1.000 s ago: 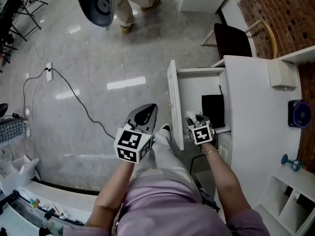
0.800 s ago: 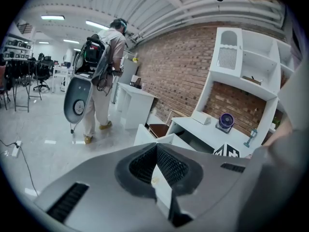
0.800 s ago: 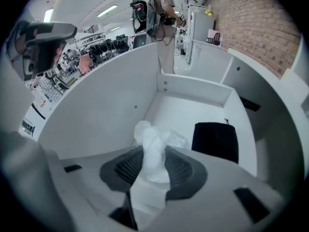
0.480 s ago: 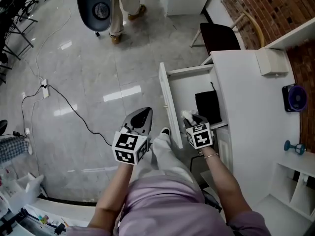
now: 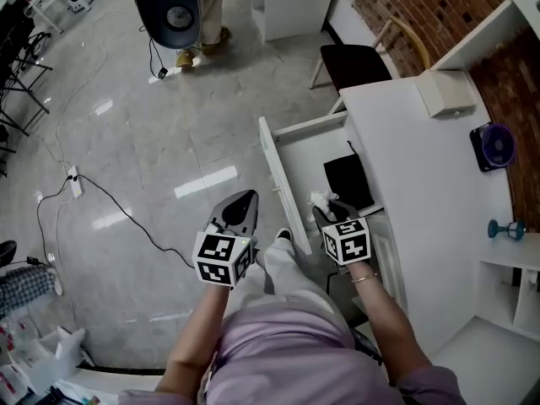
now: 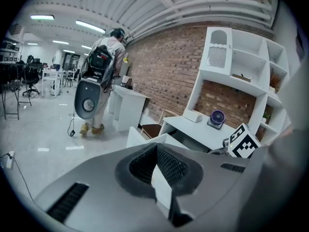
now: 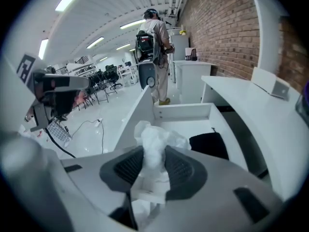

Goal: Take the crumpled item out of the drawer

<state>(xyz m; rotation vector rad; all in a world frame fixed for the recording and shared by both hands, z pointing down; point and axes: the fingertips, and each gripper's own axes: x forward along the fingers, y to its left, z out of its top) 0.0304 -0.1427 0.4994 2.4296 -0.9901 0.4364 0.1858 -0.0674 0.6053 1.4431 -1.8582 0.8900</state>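
Observation:
The white drawer (image 5: pixel 302 132) stands pulled out from the desk, with a flat black item (image 5: pixel 348 180) lying in it. My right gripper (image 5: pixel 323 208) hovers over the drawer's near end, shut on a crumpled white item (image 5: pixel 319 198). In the right gripper view the crumpled white item (image 7: pixel 153 146) bulges out between the dark pads (image 7: pixel 182 170), with the drawer (image 7: pixel 186 111) and the black item (image 7: pixel 208 144) beyond it. My left gripper (image 5: pixel 237 213) hangs over the floor left of the drawer front. Its jaws look shut and hold nothing (image 6: pixel 158 167).
The white desk (image 5: pixel 422 167) carries a purple fan (image 5: pixel 493 146) and a white box (image 5: pixel 445 94). A dark chair (image 5: pixel 364 62) stands beyond the drawer. A person with a grey device (image 5: pixel 169 11) walks at the far side. A cable (image 5: pixel 110 201) runs across the floor.
The head view has swung, so the drawer and desk sit higher and further left. The right gripper keeps its hold on the crumpled item over the drawer's near end. The left gripper stays shut.

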